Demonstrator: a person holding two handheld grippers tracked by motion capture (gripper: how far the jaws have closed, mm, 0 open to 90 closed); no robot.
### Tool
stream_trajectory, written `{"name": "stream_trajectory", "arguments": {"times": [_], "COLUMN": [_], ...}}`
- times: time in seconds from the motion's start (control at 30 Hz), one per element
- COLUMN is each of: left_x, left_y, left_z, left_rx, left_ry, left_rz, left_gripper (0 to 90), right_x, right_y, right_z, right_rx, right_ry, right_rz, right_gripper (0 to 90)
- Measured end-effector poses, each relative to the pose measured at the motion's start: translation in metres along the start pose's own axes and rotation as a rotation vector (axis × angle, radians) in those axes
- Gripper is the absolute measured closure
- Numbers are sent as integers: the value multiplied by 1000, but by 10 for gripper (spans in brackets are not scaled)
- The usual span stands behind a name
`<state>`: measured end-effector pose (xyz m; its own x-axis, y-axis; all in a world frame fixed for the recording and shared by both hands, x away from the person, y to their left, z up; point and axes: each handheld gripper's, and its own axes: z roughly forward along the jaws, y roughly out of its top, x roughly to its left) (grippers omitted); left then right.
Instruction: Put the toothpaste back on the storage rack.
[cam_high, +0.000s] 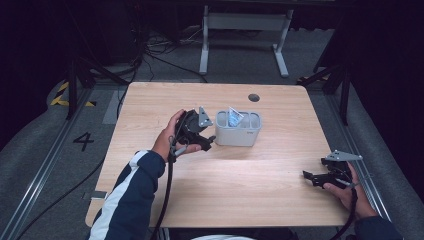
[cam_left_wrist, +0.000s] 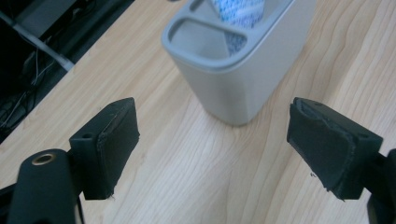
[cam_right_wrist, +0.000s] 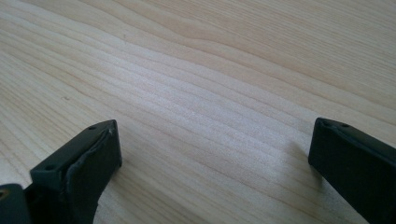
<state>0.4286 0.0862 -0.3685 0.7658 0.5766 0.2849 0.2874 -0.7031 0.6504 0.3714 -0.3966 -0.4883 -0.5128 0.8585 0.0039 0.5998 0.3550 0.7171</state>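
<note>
Two grippers are held over a wooden worktop (cam_high: 280, 165) with a grey holder on it.

The left gripper (cam_high: 210, 141), jaws spread and holding nothing, is pointed at the grey holder (cam_high: 238, 129) near the worktop's middle, just beside it; a blue-printed packet (cam_high: 234, 117) stands inside. The right gripper (cam_high: 308, 175), jaws likewise released, is held near the right edge.

Grey caddy (cam_high: 238, 129) blocks table (cam_high: 250, 175) centre (elsewhere bare).

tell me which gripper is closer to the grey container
The left gripper. It sits just beside the grey container, jaws open toward it. The right gripper is far off near the table's right edge, open over bare wood.
</note>
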Motion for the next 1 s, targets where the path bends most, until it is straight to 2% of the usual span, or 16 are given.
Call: {"name": "stream_trajectory", "arguments": {"times": [0.47, 0.57, 1.0], "left_x": [6, 7, 2], "left_y": [-50, -61, -109], "left_z": [-10, -15, -32], "left_rx": [65, 95, 148], "left_ry": [16, 23, 40], "left_rz": [17, 22, 23], "left_gripper": [177, 180, 185], "right_x": [0, 0, 0], "right_y": [0, 0, 0], "right_z": [0, 0, 0], "right_rx": [0, 0, 1], "right_ry": [0, 0, -1], "right_rz": [0, 0, 1], "right_gripper": [28, 28, 28]}}
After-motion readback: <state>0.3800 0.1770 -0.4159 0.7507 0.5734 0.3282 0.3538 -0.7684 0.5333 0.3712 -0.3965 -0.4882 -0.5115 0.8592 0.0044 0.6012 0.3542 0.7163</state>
